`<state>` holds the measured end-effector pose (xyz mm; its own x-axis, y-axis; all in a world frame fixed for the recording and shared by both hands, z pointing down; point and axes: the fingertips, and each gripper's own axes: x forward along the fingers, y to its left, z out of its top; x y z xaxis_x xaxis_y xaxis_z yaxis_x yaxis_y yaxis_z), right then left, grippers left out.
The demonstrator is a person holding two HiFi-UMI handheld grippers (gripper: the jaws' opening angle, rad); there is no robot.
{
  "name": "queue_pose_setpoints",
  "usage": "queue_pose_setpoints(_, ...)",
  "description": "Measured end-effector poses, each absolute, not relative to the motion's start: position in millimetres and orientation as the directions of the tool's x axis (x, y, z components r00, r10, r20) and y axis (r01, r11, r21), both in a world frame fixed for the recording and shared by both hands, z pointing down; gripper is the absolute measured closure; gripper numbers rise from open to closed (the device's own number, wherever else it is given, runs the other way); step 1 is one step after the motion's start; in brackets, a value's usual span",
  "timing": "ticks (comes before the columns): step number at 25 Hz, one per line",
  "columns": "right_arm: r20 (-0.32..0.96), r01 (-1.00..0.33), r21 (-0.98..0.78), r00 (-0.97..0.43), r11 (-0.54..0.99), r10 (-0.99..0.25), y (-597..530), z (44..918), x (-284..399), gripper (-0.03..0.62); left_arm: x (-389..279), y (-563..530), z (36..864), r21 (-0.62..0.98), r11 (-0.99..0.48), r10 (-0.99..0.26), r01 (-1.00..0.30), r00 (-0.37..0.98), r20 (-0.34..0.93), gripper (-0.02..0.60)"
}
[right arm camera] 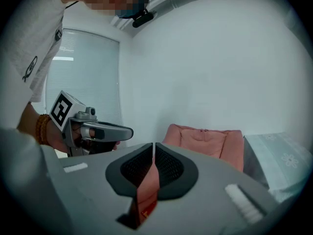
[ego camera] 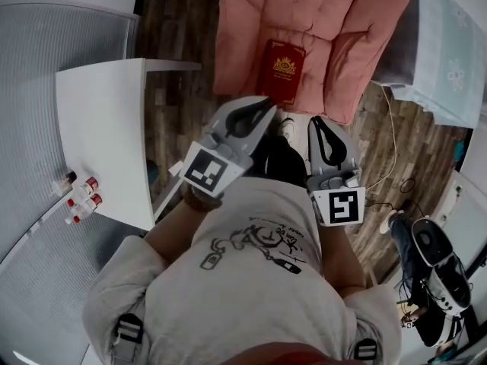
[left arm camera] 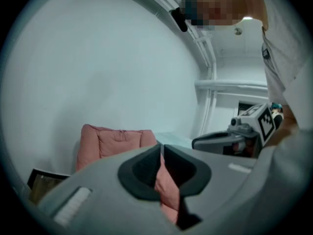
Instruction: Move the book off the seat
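The dark red book [ego camera: 284, 71] with a gold mark on its cover lay flat on the pink seat [ego camera: 342, 21], near the seat's front edge. Nothing was touching it.

The left gripper [ego camera: 268, 106] hung just in front of the seat. Its tips were near the book's closest edge but not on it. Its jaws were closed together with nothing between them. The right gripper [ego camera: 315, 123] was also in front of the seat, a little further back. Its jaws were closed together on nothing too.

A white surface [ego camera: 106, 112] stood off to the left of the seat in the head view. Small bottles [ego camera: 82, 192] sat on the end farthest from the seat.

I think a few things could have gone wrong from here. With the jaws closed, a gripper could only bump the book and push it deeper into the soft seat. The book looked thin and lay flat, so a jaw might not get under it. The seat was squashy, so it could sink and let the book slip away. If only the cover got pinched, the book could flop open and fall to the floor in front of the seat.
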<state>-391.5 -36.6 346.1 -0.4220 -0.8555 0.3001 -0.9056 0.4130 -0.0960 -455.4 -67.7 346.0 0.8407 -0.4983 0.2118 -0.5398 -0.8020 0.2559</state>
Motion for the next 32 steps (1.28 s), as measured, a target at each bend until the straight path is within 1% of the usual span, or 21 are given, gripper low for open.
queue_pose_setpoints(4, 0.356, -0.897, -0.108, -0.437, 0.428, -0.826, -46.2, 388.7, -373.0, 0.556, -442.0, -76.8, 388.6, 0.257, -0.796, -0.487, -0.548, 0.832, 0.267, 0.548)
queue_pose_setpoints(7, 0.375, -0.891, -0.111, -0.447, 0.440, -0.812, -54.0, 421.0, -365.9, 0.546, -438.2, -82.1, 425.2, 0.263, -0.790, -0.479, -0.554, 0.825, 0.301, 0.529)
queue_pose_setpoints(9, 0.386, -0.893, -0.128, -0.445, 0.431, -0.808, -61.2, 444.4, -362.3, 0.532, -436.1, -85.2, 452.2, 0.240, -0.794, -0.474, -0.559, 0.816, 0.332, 0.509)
queue_pose_setpoints(11, 0.401, -0.896, -0.144, -0.442, 0.421, -0.803, -67.9, 468.3, -359.0, 0.498, -433.4, -88.3, 477.9, 0.235, -0.790, -0.473, -0.566, 0.807, 0.353, 0.494)
queue_pose_setpoints(17, 0.444, -0.884, -0.157, -0.461, 0.439, -0.769, -75.4, 541.6, -356.1, 0.471, -438.4, -93.9, 545.5, 0.261, -0.770, -0.464, -0.582, 0.792, 0.397, 0.476)
queue_pose_setpoints(25, 0.497, -0.885, -0.219, -0.464, 0.411, -0.733, -86.6, 638.2, -354.3, 0.403, -438.5, -107.0, 640.4, 0.268, -0.766, -0.437, -0.584, 0.779, 0.449, 0.400)
queue_pose_setpoints(26, 0.504, -0.885, -0.228, -0.464, 0.406, -0.728, -85.5, 649.4, -354.0, 0.401, -438.1, -106.9, 651.8, 0.271, -0.766, -0.432, -0.583, 0.779, 0.455, 0.387)
queue_pose_setpoints(30, 0.535, -0.891, -0.250, -0.454, 0.379, -0.713, -81.4, 696.3, -351.2, 0.389, -435.5, -104.4, 701.9, 0.301, -0.757, -0.404, -0.579, 0.778, 0.481, 0.367)
queue_pose_setpoints(32, 0.546, -0.891, -0.264, -0.454, 0.369, -0.705, -77.6, 719.7, -349.9, 0.384, -434.4, -100.3, 726.1, 0.313, -0.758, -0.379, -0.573, 0.776, 0.504, 0.341)
